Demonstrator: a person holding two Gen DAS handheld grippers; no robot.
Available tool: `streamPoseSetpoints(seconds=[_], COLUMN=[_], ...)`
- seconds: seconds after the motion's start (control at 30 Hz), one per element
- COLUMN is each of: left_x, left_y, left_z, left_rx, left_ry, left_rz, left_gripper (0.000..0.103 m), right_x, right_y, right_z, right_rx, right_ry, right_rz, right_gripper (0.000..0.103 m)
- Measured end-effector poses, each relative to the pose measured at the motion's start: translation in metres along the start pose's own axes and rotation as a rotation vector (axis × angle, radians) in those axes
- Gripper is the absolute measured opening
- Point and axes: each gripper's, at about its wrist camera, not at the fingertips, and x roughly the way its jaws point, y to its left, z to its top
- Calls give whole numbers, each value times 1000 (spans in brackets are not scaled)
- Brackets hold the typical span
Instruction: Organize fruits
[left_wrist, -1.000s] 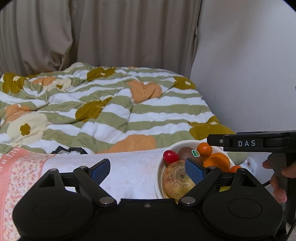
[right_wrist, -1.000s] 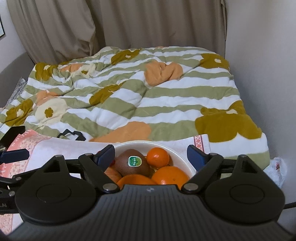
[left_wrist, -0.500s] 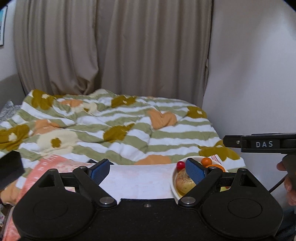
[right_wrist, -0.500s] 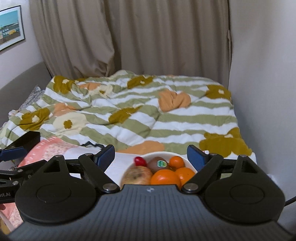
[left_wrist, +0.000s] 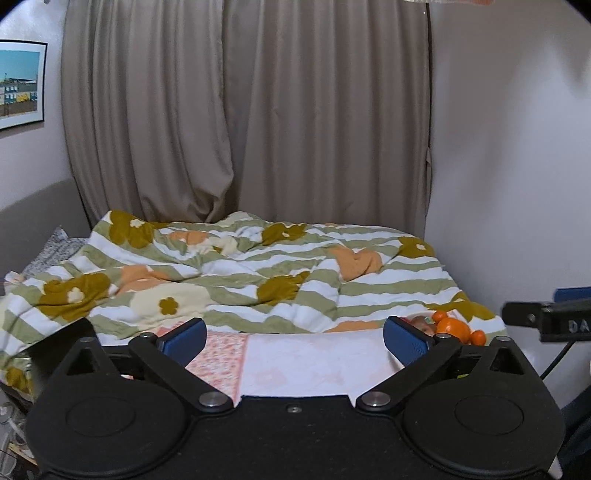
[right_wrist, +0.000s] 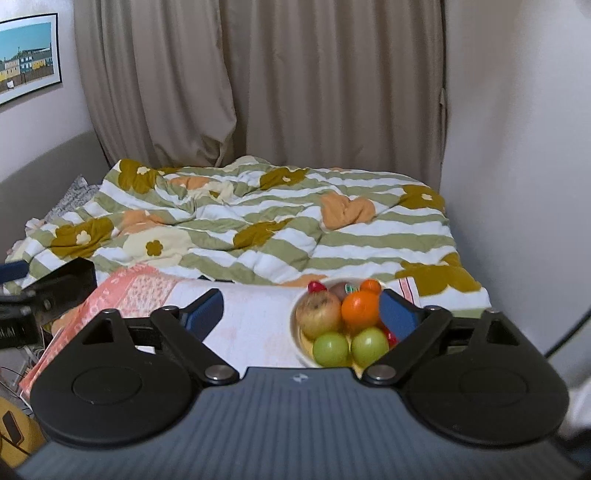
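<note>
Status: looks like the tail end of the job, judging by the layout. All visible fruit sits piled in the white bowl (right_wrist: 300, 351): apple (right_wrist: 318, 309), orange (right_wrist: 360, 309), two green fruits (right_wrist: 331, 348), a kiwi (right_wrist: 341, 290), a small mandarin (right_wrist: 370, 286) and a red one (right_wrist: 314, 287) at the back. Nothing loose on the white towel (right_wrist: 255, 325) or the striped quilt (right_wrist: 258, 229) beyond it.

Right claw (right_wrist: 301, 314): released, empty. Bowl lies just ahead of it, low and toward its right finger, not touched.

Left claw (left_wrist: 294, 338): jaws opening, nothing between them. Only bare towel ahead; the bowl shows just past its right fingertip, mostly hidden.

Both claws sit back from and above the fruit.

Left to do: nothing I can see. Can't tell whether fruit remains outside both views.
</note>
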Motion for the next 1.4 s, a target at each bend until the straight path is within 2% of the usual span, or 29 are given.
streamPoseSetpoints(seconds=[0.17, 0.37, 0.7, 1.4], left_x=[-14, -20, -24, -21], left_y=[15, 22, 24, 25], left_z=[-14, -28, -33, -32], left_rx=[14, 35, 42, 35], left_ry=[23, 39, 40, 46], left_rz=[-2, -16, -36, -28], left_gripper=[103, 103, 103, 103], right_x=[-17, -25, -27, -16], right_y=[23, 30, 35, 34], right_z=[-27, -47, -48, -51], right_rx=[-27, 11, 16, 35], right_ry=[12, 36, 41, 71], right_rz=[-73, -95, -110, -102], right_gripper=[103, 103, 103, 103])
